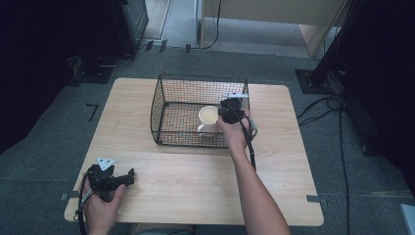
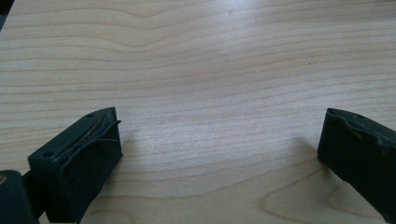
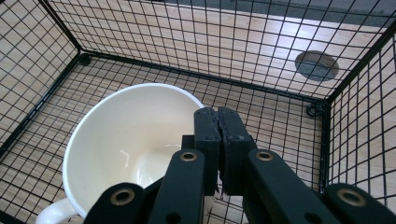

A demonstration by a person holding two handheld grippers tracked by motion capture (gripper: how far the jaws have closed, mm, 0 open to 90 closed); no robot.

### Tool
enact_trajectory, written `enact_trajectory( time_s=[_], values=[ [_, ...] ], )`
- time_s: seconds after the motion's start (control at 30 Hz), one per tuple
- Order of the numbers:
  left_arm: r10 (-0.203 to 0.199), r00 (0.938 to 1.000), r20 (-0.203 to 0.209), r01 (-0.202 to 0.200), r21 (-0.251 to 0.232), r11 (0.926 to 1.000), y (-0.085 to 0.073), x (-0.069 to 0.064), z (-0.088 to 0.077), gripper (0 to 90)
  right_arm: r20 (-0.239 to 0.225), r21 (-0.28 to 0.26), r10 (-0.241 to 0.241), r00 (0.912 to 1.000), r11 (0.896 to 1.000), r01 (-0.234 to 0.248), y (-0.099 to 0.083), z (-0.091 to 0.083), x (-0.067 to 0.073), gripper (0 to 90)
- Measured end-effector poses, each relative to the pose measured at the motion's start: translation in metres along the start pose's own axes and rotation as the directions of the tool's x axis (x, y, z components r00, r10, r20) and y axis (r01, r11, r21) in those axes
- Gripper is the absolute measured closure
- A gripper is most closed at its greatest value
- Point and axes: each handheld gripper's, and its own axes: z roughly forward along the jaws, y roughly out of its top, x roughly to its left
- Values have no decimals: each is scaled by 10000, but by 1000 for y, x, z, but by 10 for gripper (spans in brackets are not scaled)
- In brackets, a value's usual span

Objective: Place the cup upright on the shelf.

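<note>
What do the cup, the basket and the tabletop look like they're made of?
Cup: looks like glazed ceramic, going by its cream, glossy surface with soft highlights; enamel can't be ruled out. Basket: thin black wire mesh, apparently coated metal with a matte finish. Table: pale wood or wood-look laminate, with visible grain lines and a smooth satin surface.

cup [image 3: 121,135] cream-white | basket [image 1: 169,85] black wire grid | table [image 1: 195,181] light wood grain

A light wooden table [image 1: 147,98] stands on grey carpet [image 1: 44,161], dark stands [image 1: 337,54] beside.
</note>
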Motion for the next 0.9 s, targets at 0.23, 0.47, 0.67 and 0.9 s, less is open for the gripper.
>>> enact_trajectory(
  time_s=[0.23,0.47,0.67,0.9],
  values=[
    [7,10000,2,-7,2,10000,0,0,0,0,-235,-618,-142,9996,9980,127,-2,-9,3,520],
    [1,10000,1,-1,2,10000,0,0,0,0,-679,-1030,-690,9953,9928,618,-7,-31,15,362],
    [-13,10000,2,13,-10,10000,0,0,0,0,-616,-1272,-890,9941,9886,806,-13,-49,19,229],
    [-1,10000,-4,0,-6,10000,0,0,0,0,-622,-1352,-1127,9917,9854,1035,-23,-69,23,74]
  ],
)
